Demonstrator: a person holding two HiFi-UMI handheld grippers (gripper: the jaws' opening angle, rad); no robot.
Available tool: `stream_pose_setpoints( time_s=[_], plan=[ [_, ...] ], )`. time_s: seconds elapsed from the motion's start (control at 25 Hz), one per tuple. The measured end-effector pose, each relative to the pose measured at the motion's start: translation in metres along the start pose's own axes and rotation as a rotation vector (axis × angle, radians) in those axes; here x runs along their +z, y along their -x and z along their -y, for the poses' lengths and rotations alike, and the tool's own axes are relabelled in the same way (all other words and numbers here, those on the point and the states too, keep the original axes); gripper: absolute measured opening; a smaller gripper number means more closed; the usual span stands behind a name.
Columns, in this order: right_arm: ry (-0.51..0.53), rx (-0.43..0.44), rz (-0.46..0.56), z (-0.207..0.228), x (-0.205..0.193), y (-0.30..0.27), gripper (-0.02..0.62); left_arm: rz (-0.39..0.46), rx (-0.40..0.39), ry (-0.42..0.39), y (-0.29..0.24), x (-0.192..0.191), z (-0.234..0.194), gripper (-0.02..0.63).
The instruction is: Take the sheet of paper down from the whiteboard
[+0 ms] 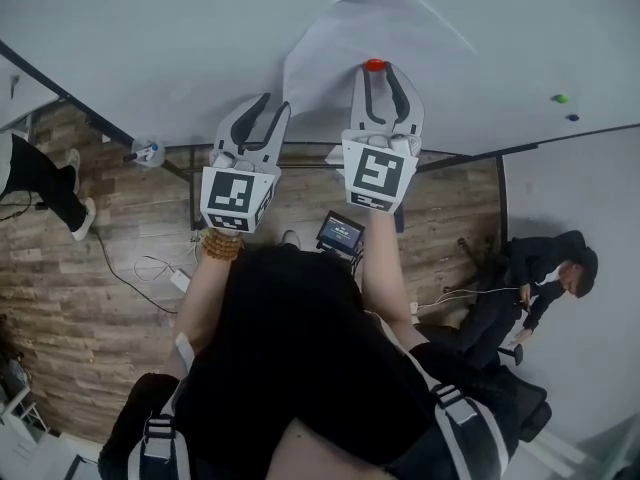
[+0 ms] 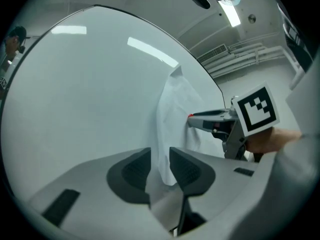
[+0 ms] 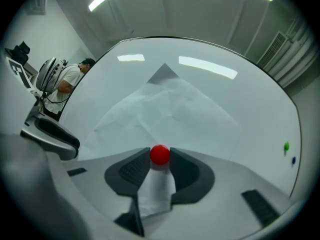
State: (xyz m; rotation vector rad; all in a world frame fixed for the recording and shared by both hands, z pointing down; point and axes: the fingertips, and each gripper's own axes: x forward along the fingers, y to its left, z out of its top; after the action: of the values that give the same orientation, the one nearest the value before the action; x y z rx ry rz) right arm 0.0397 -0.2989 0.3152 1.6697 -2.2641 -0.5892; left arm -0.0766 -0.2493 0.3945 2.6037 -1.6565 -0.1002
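A white sheet of paper [image 1: 330,38] hangs creased on the whiteboard [image 1: 150,48], pinned by a red magnet [image 1: 375,65]. My right gripper [image 1: 376,70] points at the board with its jaws on either side of that magnet [image 3: 160,154], pads touching it; the paper [image 3: 170,109] spreads behind. My left gripper [image 1: 276,103] is at the sheet's left edge. In the left gripper view that edge of the paper [image 2: 172,109] hangs loose in the gap of the left gripper [image 2: 160,166], whose pads stand apart from it. The right gripper [image 2: 200,120] shows beyond.
A green magnet [image 1: 560,98] and a blue one [image 1: 572,118] sit on the board at the right. Below are wood floor with cables [image 1: 150,268], a small screen device [image 1: 340,233], a seated person [image 1: 540,268] at right and someone's legs [image 1: 40,183] at left.
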Motion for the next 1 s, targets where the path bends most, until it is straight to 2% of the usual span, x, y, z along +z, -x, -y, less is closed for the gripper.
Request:
stream_pose_setpoints(
  time_s=[0.28, 0.56, 0.88, 1.0],
  plan=[
    [-0.002, -0.002, -0.001, -0.001, 0.001, -0.001, 0.121, -0.012, -0.060, 0.036, -0.007, -0.004, 0.007, 0.118],
    [-0.005, 0.000, -0.001, 0.000, 0.001, 0.000, 0.121, -0.026, -0.077, 0.022, -0.021, -0.001, 0.011, 0.118],
    [-0.006, 0.002, 0.001, -0.003, 0.000, -0.001, 0.121, -0.061, -0.073, 0.014, -0.037, -0.008, 0.012, 0.113],
    [-0.006, 0.002, 0.004, -0.002, 0.002, 0.001, 0.121, -0.047, -0.050, 0.006, -0.037, -0.004, 0.011, 0.083]
  ],
)
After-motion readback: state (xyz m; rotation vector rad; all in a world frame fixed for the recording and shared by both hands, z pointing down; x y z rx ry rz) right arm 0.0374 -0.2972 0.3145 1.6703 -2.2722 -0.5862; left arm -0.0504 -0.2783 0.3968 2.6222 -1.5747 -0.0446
